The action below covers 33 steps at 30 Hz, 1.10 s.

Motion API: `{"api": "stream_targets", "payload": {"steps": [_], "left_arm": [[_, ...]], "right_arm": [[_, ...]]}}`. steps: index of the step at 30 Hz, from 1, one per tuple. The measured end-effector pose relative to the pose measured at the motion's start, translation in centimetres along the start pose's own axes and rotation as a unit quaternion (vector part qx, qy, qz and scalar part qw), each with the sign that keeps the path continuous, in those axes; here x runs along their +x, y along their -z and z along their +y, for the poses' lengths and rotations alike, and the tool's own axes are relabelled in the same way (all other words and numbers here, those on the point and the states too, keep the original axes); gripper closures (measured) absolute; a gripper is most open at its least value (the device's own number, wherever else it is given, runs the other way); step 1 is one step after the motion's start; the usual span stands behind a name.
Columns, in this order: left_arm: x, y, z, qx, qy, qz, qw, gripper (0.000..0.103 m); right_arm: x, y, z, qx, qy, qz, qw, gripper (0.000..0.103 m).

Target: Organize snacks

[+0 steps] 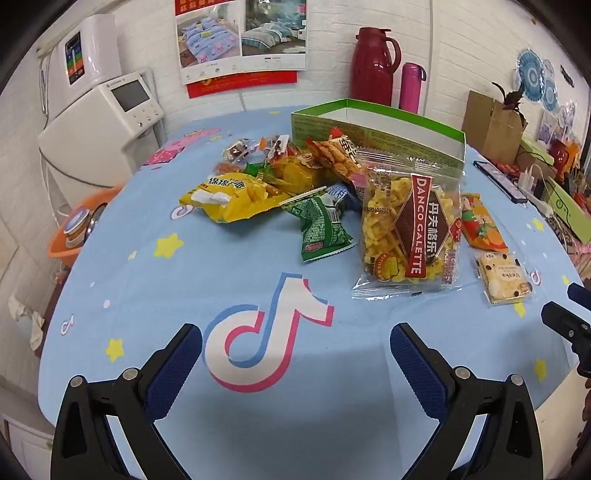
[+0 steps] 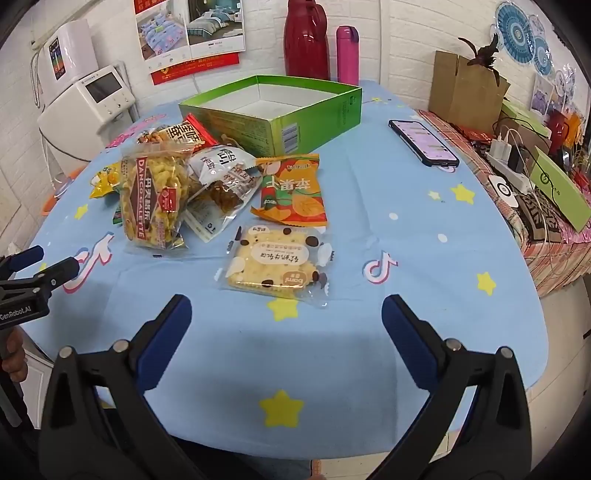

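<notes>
Both claws, left claw (image 1: 295, 354) and right claw (image 2: 286, 325), gaped wide, empty, over my worktop (image 2: 406, 229); nothing boxed yet, next I'd grab cracker pack (image 2: 275, 260) for green box (image 2: 273, 127).

Table's covered in a light blue cloth (image 2: 369, 206) printed with yellow stars and music-note logos. At the cloth's far edge by the white brick wall there's a tall dark red plastic thermos jug (image 2: 306, 38), with a slim pink flask (image 2: 347, 55) right beside it. A dark smartphone (image 2: 423, 142) lies flat on the cloth toward the right side. Off the cloth's right edge sits a brown cardboard box (image 2: 463, 83), and off its left a white appliance with a screen (image 2: 94, 96). A bedding poster (image 2: 190, 31) hangs above.
</notes>
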<state>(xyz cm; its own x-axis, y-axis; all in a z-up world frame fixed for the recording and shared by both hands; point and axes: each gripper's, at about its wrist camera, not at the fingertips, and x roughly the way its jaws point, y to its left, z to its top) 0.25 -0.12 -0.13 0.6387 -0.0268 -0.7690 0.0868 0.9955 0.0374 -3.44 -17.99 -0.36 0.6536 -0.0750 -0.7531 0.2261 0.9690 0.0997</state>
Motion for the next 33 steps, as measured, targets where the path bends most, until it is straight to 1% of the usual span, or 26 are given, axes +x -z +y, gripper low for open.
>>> {"api": "stream_targets", "payload": {"steps": [33], "left_arm": [[0.6,0.1,-0.7,0.004,0.004,0.002,1.0,0.0]], "right_arm": [[1.1,0.0,0.3,0.006,-0.005,0.01,1.0,0.001]]}}
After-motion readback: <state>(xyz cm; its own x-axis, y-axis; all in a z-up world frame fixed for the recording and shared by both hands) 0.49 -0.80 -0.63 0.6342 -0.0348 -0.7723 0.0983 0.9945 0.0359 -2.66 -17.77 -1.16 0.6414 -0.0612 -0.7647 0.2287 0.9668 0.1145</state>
